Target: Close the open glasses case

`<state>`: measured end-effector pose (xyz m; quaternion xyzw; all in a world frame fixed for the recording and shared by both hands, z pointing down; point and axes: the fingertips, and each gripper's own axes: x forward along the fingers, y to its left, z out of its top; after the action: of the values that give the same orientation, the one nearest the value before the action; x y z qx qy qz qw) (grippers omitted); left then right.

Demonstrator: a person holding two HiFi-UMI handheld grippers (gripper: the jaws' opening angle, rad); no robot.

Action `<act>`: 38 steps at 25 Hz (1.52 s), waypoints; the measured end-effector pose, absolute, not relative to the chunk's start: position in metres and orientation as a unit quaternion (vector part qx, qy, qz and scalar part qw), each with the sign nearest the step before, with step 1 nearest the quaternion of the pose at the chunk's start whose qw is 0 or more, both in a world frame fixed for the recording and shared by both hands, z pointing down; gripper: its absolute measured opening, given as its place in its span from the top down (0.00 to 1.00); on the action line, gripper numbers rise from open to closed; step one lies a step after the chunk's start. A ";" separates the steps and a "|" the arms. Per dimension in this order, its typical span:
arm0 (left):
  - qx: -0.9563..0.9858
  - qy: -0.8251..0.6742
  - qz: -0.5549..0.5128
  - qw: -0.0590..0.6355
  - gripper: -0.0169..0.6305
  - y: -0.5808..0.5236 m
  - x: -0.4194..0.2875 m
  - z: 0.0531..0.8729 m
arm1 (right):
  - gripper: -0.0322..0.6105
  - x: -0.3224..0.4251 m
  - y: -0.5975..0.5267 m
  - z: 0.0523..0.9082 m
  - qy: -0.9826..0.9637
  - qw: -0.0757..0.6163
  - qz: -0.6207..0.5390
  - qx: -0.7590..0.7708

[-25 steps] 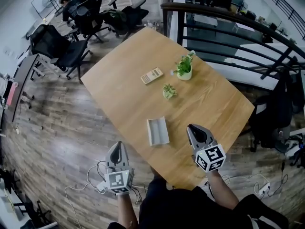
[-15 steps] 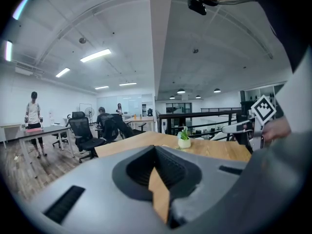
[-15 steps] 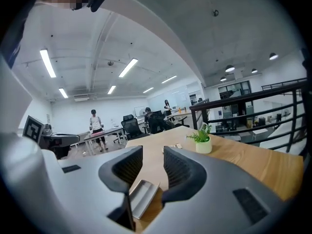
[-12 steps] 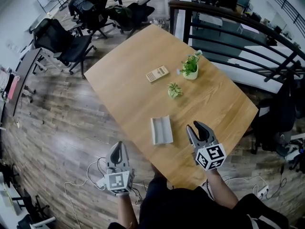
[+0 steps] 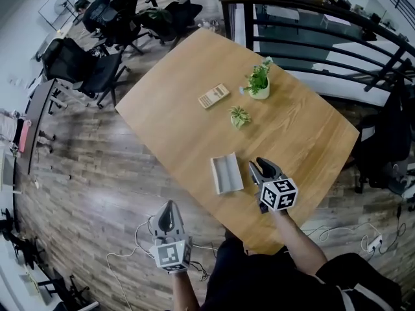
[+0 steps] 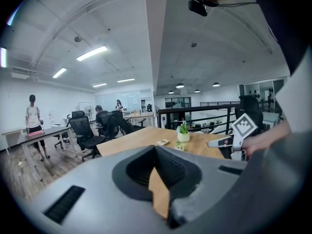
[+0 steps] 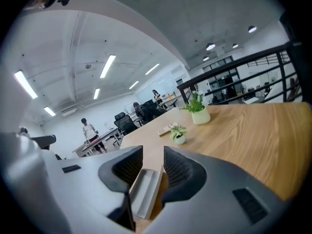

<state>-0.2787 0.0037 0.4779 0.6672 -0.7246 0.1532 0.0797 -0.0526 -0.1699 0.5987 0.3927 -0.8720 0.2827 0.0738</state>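
The open glasses case (image 5: 226,173), pale grey with a trough inside, lies on the wooden table (image 5: 181,109) near its front corner. My right gripper (image 5: 258,168) is low over the table just right of the case, its jaws open and empty. In the right gripper view the case (image 7: 145,189) shows through the gap of the right gripper (image 7: 153,152), untouched by either pad. My left gripper (image 5: 168,207) hangs shut and empty off the table's front edge, above the floor. In the left gripper view its tips (image 6: 156,150) meet.
A potted plant (image 5: 259,86), a small plant (image 5: 239,116) and a flat tan box (image 5: 213,96) stand further back on the table. Office chairs (image 5: 84,63) are at the left, a black railing (image 5: 311,11) behind, and cables (image 5: 130,251) on the floor.
My right gripper has opened, sunk toward the table and rolled, ending up close beside the case. The left gripper has stayed put.
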 end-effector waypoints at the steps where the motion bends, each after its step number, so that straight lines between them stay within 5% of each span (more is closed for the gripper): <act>1: 0.666 -0.725 0.155 0.085 0.98 0.006 -0.277 0.478 | 0.73 -0.059 -0.169 0.614 -0.868 0.083 0.293 0.392; 13: 0.648 -0.731 0.180 0.118 0.98 0.057 -0.289 0.498 | 0.74 -0.099 -0.153 0.735 -0.819 0.167 0.391 0.385; 20: 0.648 -0.728 0.188 0.120 0.98 0.060 -0.288 0.503 | 0.89 -0.106 -0.153 0.744 -0.816 0.202 0.380 0.386; 26: 0.647 -0.730 0.178 0.126 0.98 0.057 -0.286 0.503 | 0.91 -0.104 -0.158 0.743 -0.810 0.215 0.392 0.379; 31: 0.647 -0.732 0.180 0.117 0.98 0.056 -0.292 0.503 | 0.92 -0.097 -0.166 0.734 -0.840 0.315 0.262 0.356; 38: 0.651 -0.729 0.179 0.117 0.98 0.050 -0.290 0.507 | 0.92 -0.106 -0.166 0.721 -0.823 0.485 -0.112 0.274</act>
<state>-0.2900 0.0504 0.5070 0.6508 -0.7286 0.1786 0.1167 -0.1063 -0.1659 0.7209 0.2741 -0.8231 -0.1117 0.4846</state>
